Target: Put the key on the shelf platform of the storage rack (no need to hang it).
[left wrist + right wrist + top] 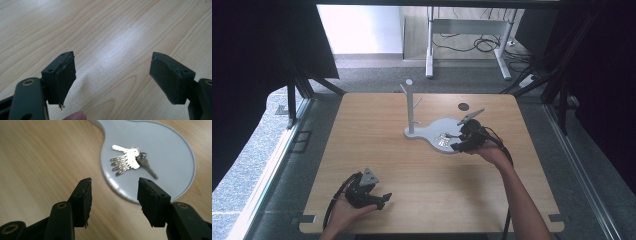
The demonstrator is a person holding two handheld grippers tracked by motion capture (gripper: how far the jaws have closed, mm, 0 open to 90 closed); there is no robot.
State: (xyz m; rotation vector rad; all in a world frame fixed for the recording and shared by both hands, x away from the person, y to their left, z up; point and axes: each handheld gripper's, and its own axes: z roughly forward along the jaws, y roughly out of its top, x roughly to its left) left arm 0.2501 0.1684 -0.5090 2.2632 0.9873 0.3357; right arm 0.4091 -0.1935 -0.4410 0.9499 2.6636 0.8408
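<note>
A bunch of silver keys (pixel 130 160) lies on the round grey dish (pixel 172 152) of a grey stand (pixel 411 131) with an upright peg post (pixel 410 102). My right gripper (pixel 113 195) hovers open just short of the dish's near rim, with nothing between its jaws. In the high view the right gripper (pixel 458 146) sits at the dish's right edge, beside the keys (pixel 443 139). My left gripper (pixel 110 72) is open over bare wood, and the high view places the left gripper (pixel 384 199) near the table's front left, far from the stand.
The wooden table (pixel 377 150) has a small dark hole (pixel 463 106) at the back right. Black curtains flank both sides. Beyond the far edge, a desk frame (pixel 467 45) and cables stand on the floor.
</note>
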